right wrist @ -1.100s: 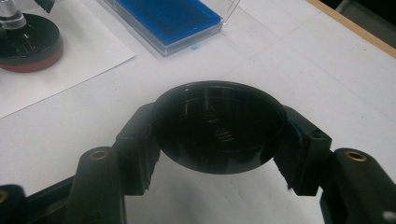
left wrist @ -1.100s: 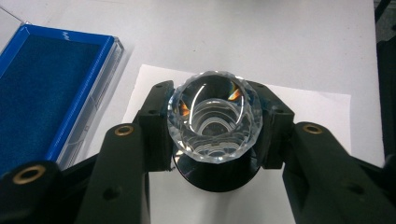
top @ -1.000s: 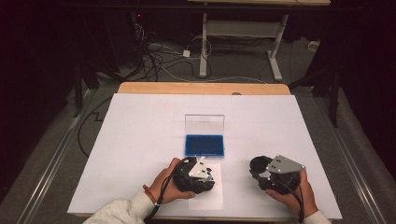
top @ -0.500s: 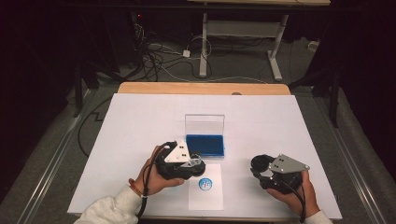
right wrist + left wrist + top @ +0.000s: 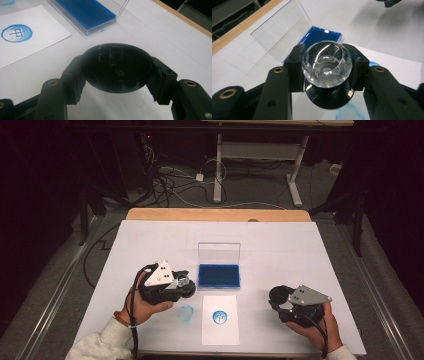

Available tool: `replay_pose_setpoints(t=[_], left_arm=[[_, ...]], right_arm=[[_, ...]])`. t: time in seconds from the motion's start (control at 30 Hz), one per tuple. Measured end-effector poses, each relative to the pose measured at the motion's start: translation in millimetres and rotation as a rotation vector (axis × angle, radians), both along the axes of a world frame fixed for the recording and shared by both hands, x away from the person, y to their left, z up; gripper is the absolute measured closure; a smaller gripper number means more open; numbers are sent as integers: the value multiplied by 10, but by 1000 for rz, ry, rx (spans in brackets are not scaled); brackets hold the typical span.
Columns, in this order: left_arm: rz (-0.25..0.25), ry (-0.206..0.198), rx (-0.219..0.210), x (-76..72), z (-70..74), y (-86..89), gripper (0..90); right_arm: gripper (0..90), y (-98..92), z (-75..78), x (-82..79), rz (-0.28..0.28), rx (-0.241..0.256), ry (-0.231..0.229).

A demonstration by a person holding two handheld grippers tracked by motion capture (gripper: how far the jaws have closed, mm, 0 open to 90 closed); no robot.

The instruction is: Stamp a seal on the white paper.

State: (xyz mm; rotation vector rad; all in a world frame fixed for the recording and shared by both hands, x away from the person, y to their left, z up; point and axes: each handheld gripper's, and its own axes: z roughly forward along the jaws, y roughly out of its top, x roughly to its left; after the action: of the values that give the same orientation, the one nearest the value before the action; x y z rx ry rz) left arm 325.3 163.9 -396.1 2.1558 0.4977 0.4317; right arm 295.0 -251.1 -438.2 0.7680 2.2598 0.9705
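I note my left gripper (image 5: 183, 284) clamped on the clear faceted stamp (image 5: 326, 63), held just left of the open blue ink pad (image 5: 218, 275), stamped paper (image 5: 220, 320) centre front, my right gripper (image 5: 276, 296) clamped on a round black cap (image 5: 117, 67) far right
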Motion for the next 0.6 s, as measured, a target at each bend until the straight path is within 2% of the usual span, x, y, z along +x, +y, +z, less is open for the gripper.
replay_pose_setpoints(t=[0.2,0.37,0.6], left_arm=[[47,6,-2,14,-46,113,546],[56,12,-21,34,-55,166,546],[62,9,-19,29,-47,188,546]], right_arm=[[388,-1,0,7,-1,0,3],[388,-7,8,20,-4,1,-1],[388,37,-16,47,9,-4,9]])
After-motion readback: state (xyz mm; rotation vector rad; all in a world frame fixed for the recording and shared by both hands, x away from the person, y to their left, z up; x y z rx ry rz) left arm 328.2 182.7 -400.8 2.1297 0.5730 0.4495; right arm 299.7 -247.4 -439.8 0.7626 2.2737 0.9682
